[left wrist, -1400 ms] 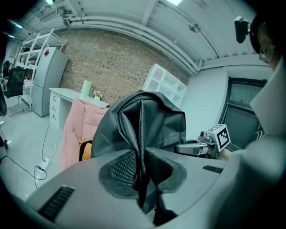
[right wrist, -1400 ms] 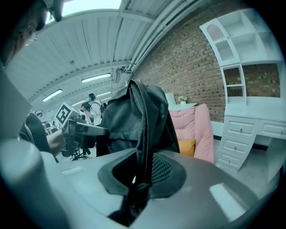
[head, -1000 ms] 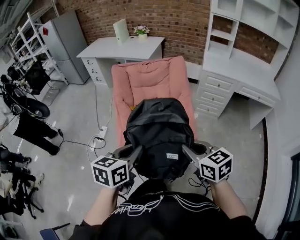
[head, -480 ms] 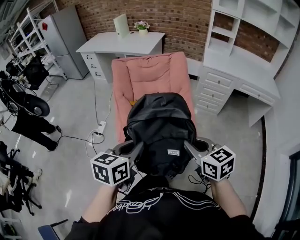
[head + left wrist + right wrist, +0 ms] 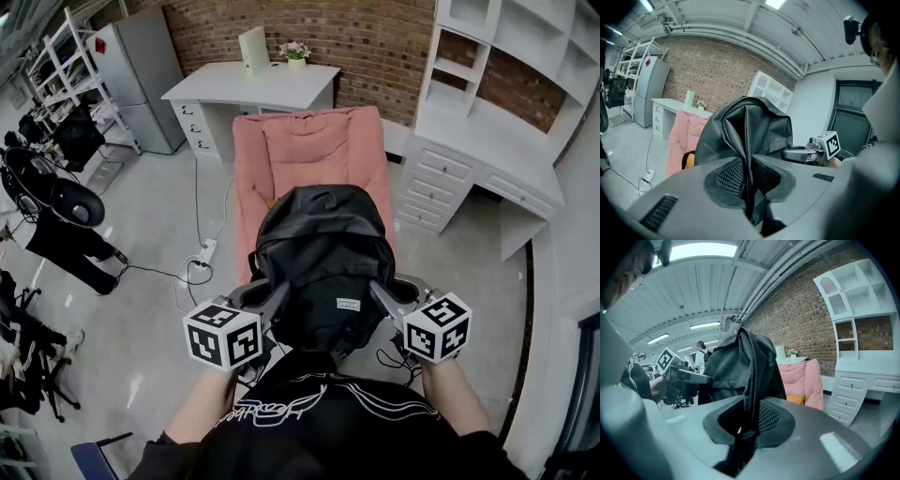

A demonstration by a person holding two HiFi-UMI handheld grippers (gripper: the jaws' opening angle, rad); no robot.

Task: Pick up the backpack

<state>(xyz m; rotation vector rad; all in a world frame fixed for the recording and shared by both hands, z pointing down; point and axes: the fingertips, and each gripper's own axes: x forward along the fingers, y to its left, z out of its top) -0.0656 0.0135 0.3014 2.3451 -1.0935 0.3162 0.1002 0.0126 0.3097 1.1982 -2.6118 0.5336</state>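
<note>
A: Where is the backpack?

B: It is mid-frame in the head view, hanging in front of the person's chest, with the pink chair beyond it at 12 o'clock. I judge it to be off the seat, though its underside is hidden.

A: What has hold of it?

B: Both tongs do. The left gripper bites at the backpack's 8 o'clock and the right gripper at its 4 o'clock. Each has its jaws almost together, pinching only a thin fold of black cloth. The right one's fold runs along a zip.

A: So what could go wrong?

B: The hold is on loose cloth, not on a strap or handle, so the weight may draw a fold out through the pads. If one side lets go, the backpack would swing under the other gripper and likely pull free there too. It would then drop onto the chair's foot end or the floor out at 9 o'clock. A pull on the zip side could also part the zip. Spreading the hands would strain both folds, and raising one hand would tip the load.

A: And the arms?

B: Both forearms come in from 6 o'clock, one on either side of the torso, about level with each other. The grippers point toward 12 o'clock, tilted a little down and angled slightly inward, with the cubes facing up.
</note>
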